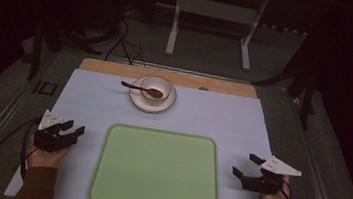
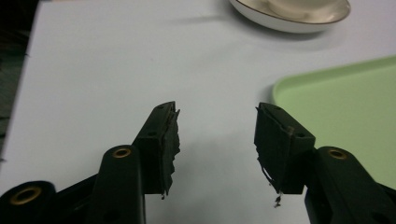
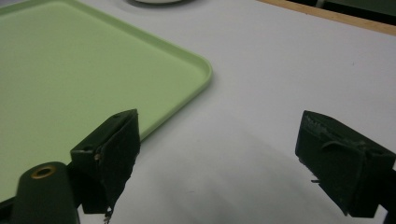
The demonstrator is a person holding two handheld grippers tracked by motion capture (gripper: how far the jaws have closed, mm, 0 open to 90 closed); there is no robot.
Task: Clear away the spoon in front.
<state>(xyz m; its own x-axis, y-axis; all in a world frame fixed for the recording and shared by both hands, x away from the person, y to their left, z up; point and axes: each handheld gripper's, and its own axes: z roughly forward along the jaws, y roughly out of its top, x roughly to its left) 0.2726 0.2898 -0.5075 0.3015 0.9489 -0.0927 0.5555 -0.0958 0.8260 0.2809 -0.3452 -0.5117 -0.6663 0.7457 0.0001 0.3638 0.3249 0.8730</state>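
Observation:
A pale green tray (image 1: 156, 170) lies empty at the front middle of the white mat. Behind it a white cup (image 1: 155, 87) stands on a white saucer (image 1: 136, 100), and a brown spoon (image 1: 140, 89) rests across the cup's rim. My left gripper (image 1: 72, 128) rests left of the tray, jaws apart with nothing between them; in the left gripper view (image 2: 217, 135) the tray's corner (image 2: 345, 102) and the saucer (image 2: 289, 18) lie ahead. My right gripper (image 1: 245, 166) sits right of the tray, jaws wide and empty (image 3: 219, 154), the tray's edge (image 3: 140, 70) to its left.
The white mat (image 1: 212, 118) covers a wooden tabletop (image 1: 226, 86) whose far strip shows. Metal rails run along both table sides. Beyond the table stands a white frame (image 1: 214, 13) on the floor, with cables to its left.

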